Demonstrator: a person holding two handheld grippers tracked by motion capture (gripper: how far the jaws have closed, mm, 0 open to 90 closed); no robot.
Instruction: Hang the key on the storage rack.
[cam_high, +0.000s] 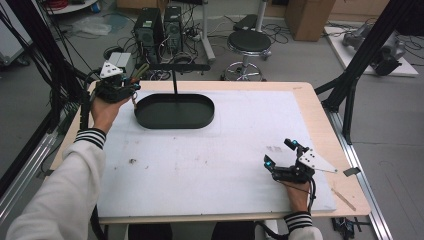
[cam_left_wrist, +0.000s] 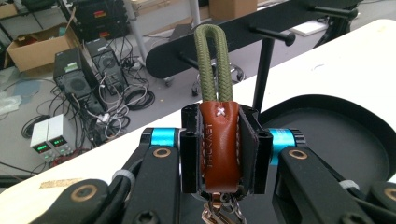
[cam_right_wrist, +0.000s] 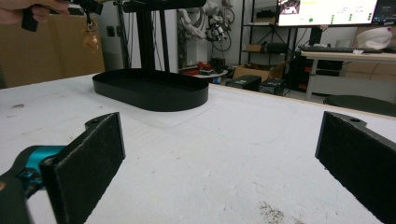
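My left hand-held gripper (cam_left_wrist: 219, 140) is clamped on a keychain strap: its jaws press both sides of the brown leather tab (cam_left_wrist: 220, 140), and the olive braided cord loop (cam_left_wrist: 214, 60) stands up out of the tab toward the black stand's crossbar (cam_left_wrist: 261, 23). Metal rings (cam_left_wrist: 219, 212) hang beneath the tab. In the high view I hold this hand-held gripper (cam_high: 131, 86) raised at the far left corner of the table (cam_high: 320, 125), just beside the left end of the black oval tray (cam_high: 175, 111) that forms the base of the stand, whose thin post (cam_high: 174, 82) rises from its far edge. My right hand-held gripper (cam_high: 280, 152) rests low at the near right of the white mat (cam_high: 200, 160), well apart from the tray, its jaws spread wide with nothing between the pads (cam_right_wrist: 88, 163).
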